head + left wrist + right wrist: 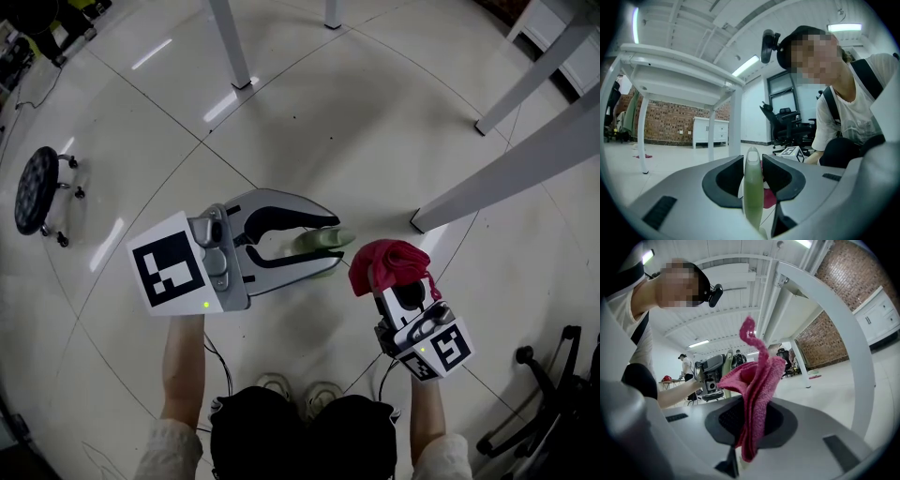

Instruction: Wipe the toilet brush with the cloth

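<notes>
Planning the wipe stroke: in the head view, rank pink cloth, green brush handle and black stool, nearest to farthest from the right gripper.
1. pink cloth: clamped in the right gripper.
2. green brush handle: just to its left.
3. black stool: far left, on the floor.

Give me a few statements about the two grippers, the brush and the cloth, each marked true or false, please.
1. The left gripper is shut on the green brush. True.
2. The right gripper is empty. False: it is shut on the pink cloth.
3. The cloth lies on the floor. False: the right gripper holds it up in the air.
4. A black stool stands at the left of the head view. True.
</notes>
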`<action>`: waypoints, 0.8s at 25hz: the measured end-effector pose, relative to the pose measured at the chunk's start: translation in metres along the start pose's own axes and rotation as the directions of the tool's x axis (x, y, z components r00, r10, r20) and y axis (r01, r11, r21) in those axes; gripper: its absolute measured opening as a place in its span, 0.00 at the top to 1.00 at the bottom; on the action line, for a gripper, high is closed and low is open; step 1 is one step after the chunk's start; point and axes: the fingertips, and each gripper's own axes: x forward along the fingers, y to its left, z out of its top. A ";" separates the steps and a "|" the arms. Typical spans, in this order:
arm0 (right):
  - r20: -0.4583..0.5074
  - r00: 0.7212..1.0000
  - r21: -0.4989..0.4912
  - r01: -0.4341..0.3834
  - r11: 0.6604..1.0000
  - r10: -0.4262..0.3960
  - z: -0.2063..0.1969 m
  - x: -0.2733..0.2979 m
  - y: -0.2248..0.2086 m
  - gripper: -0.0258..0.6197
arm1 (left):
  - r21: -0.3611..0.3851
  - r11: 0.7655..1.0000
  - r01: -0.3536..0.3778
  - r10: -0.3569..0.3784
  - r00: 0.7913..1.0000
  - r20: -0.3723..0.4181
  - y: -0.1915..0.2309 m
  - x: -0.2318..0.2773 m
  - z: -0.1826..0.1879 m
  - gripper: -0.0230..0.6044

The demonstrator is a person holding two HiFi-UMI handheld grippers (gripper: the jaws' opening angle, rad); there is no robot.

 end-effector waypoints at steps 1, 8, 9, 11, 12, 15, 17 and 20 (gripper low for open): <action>-0.001 1.000 0.000 -0.001 1.000 0.001 0.000 0.000 0.000 0.91 | 0.005 1.000 0.000 0.000 1.000 0.003 -0.001 0.001 0.000 0.79; 0.013 1.000 0.019 -0.023 1.000 0.023 0.001 0.011 0.002 0.91 | -0.022 1.000 -0.021 0.021 0.999 0.030 0.010 -0.010 0.003 0.79; 0.019 0.999 0.022 -0.031 0.999 0.030 0.007 0.017 0.003 0.91 | -0.023 0.999 -0.025 0.025 0.999 0.038 0.017 -0.015 0.007 0.79; 0.038 0.998 0.024 -0.046 0.999 0.045 0.028 0.031 0.005 0.91 | -0.029 0.999 -0.027 0.029 0.998 0.052 0.032 -0.026 0.018 0.79; 0.055 0.997 0.026 -0.055 0.998 0.053 0.041 0.037 0.007 0.91 | -0.033 0.999 -0.026 0.027 0.998 0.057 0.038 -0.030 0.023 0.79; 0.097 0.993 0.012 -0.064 0.998 0.063 0.075 0.047 0.012 0.91 | -0.045 0.999 -0.026 0.029 0.997 0.065 0.045 -0.037 0.035 0.79; 0.102 0.992 0.010 -0.070 0.998 0.068 0.115 0.058 0.024 0.91 | -0.071 0.997 -0.043 0.049 0.994 0.093 0.053 -0.046 0.068 0.79; 0.125 0.988 0.038 -0.101 0.994 0.096 0.225 0.081 0.059 0.91 | -0.110 0.991 -0.073 0.085 0.990 0.110 0.068 -0.063 0.163 0.79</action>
